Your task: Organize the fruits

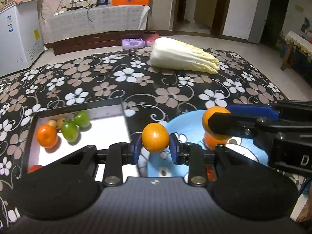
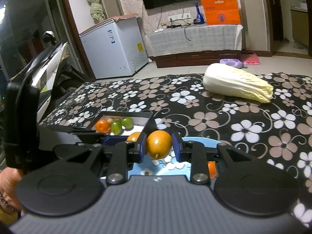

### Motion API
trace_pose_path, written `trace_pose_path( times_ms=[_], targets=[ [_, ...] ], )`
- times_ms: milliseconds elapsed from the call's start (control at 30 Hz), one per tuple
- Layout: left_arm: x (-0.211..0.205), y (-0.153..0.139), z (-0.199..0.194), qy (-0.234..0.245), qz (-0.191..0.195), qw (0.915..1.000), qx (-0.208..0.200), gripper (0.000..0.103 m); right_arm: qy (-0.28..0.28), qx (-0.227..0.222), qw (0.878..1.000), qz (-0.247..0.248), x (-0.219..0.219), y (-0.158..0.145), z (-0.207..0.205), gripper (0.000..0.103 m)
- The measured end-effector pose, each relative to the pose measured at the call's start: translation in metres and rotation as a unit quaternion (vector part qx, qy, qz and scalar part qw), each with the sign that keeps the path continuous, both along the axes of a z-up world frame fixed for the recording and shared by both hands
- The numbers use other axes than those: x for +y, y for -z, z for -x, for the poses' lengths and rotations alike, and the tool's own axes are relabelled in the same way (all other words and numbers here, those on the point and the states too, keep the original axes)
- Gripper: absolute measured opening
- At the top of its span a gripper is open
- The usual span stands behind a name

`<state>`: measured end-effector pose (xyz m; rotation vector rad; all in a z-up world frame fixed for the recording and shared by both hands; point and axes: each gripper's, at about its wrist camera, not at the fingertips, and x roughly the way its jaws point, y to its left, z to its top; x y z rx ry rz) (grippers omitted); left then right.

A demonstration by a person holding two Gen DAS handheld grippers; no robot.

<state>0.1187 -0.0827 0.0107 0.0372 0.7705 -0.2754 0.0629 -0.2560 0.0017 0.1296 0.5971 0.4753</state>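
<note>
Fruit is in the air on both sides: the left gripper (image 1: 155, 148) has its jaws closed on an orange (image 1: 155, 137), and the right gripper (image 2: 159, 149) clamps a second orange (image 2: 159, 144), both held above the blue plate (image 1: 187, 124) on the flowered cloth (image 1: 175, 89). The shallow white-bottomed box (image 1: 109, 124) just beside the plate already has a tangerine (image 1: 47, 136), two green fruits (image 1: 70, 131) and a small pale piece at its far end, with most of its floor bare. At least one more orange fruit (image 1: 211, 141) sits on the plate under the right gripper. I'd call it about halfway: some sorted, two in transit, a few left. A cabbage (image 1: 183, 55) lies well apart, untouched.
</note>
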Motion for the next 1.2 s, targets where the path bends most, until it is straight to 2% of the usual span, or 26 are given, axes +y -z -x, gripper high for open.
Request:
trace_pose_path(
  times_ms=[600, 1200],
  targets=[
    [-0.032, 0.008, 0.001, 0.029, -0.002, 0.9996, 0.004, 0.035, 0.021, 0.005, 1.000, 0.001, -0.031, 0.004, 0.005, 0.032],
    [-0.043, 0.012, 0.004, 0.045, -0.005, 0.9990, 0.004, 0.035, 0.019, 0.015, 1.000, 0.008, -0.032, 0.008, 0.005, 0.032]
  ],
)
